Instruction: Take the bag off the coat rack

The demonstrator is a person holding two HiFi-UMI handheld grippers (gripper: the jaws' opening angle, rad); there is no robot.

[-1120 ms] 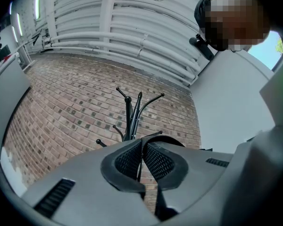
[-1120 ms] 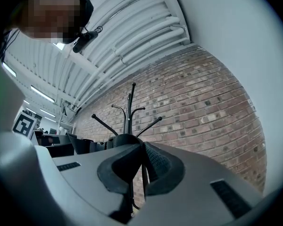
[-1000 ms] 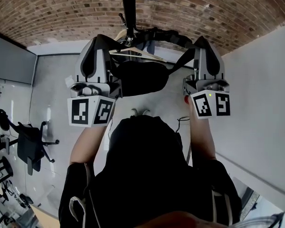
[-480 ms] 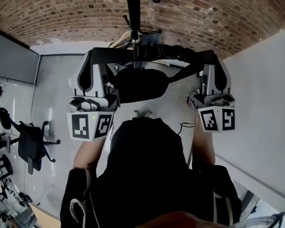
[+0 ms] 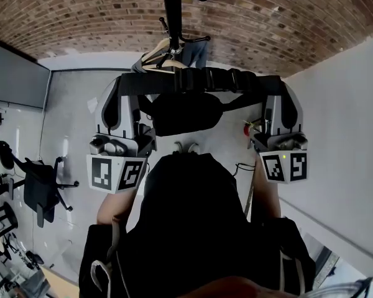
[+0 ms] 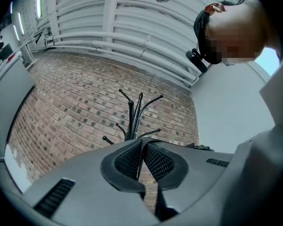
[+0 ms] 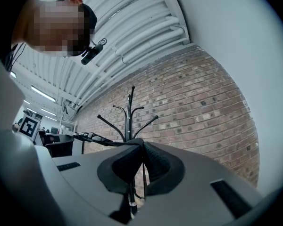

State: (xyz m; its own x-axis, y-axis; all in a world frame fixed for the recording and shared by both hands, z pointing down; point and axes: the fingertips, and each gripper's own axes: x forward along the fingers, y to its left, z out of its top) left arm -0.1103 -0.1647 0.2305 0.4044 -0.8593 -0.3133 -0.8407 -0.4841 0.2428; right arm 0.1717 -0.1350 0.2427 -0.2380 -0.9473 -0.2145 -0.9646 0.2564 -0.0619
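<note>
1. Bag (image 5: pixel 186 112) hangs off the hooks, just in front of the coat rack (image 5: pixel 171 17), its strap (image 5: pixel 199 79) stretched level between both tools.
2. Left gripper (image 5: pixel 127 84) has its jaws clamped on the strap's left end.
3. Right gripper (image 5: pixel 273 87) has its jaws pinched closed on the right end.

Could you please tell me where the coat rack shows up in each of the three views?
Head view: coat rack top centre, above the bag.
Left gripper view: coat rack centre, behind the jaws.
Right gripper view: coat rack centre, behind the jaws.
Shared landmark: brick wall behind it.
</note>
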